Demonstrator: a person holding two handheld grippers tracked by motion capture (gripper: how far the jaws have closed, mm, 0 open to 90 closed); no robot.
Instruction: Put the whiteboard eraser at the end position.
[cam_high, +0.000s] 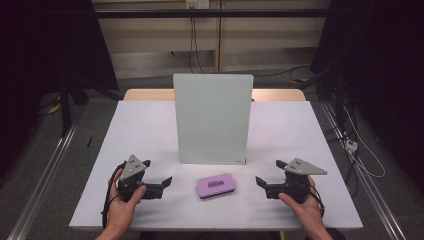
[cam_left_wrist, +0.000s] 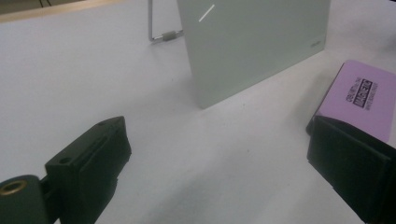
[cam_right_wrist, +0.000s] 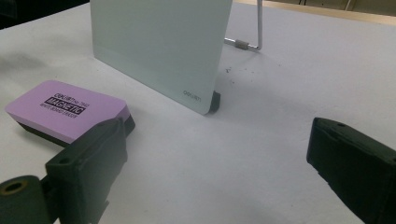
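Eraser (cam_high: 216, 185) lies flat between parted left gripper (cam_high: 159, 180) and right gripper (cam_high: 267, 176).

On the table (cam_high: 150, 130) before you, the board (cam_high: 212, 117) stands upright at centre, propped by a wire stand (cam_right_wrist: 252, 37) behind it. The eraser (cam_high: 216, 185) lies just in front of the board, apart from it, between your left gripper (cam_high: 159, 176) and right gripper (cam_high: 268, 172).
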